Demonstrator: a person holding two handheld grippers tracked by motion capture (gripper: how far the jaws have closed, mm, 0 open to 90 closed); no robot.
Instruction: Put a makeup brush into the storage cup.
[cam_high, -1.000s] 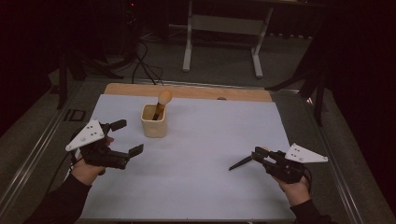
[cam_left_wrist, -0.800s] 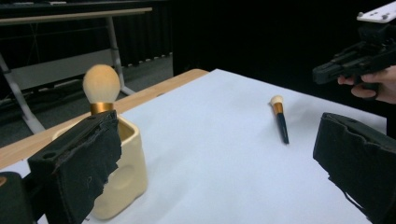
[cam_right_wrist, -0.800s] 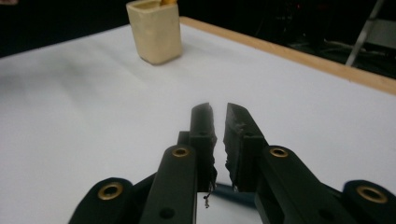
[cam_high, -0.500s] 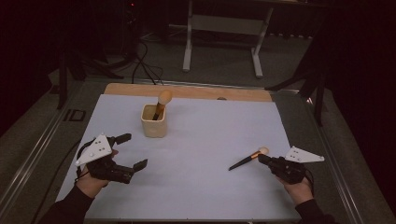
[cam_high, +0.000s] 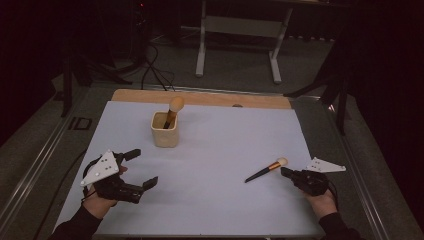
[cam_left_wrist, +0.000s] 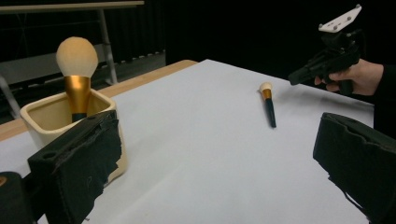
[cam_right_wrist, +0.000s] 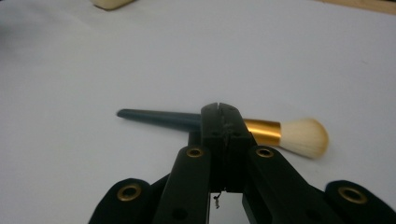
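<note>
Holding the left gripper (cam_high: 144, 167) wide open with the cup (cam_high: 165, 132) and its big brush (cam_high: 175, 106) ahead, and drawing back the right gripper (cam_high: 286, 171), jaws shut empty, leaving the small brush (cam_high: 265, 170) newly released just beyond its tips, probably awaiting a re-grip.

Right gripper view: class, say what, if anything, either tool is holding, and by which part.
Nothing is held. The right tool is shut with the small brush lying on the table beyond it; the left tool is open and empty.
</note>
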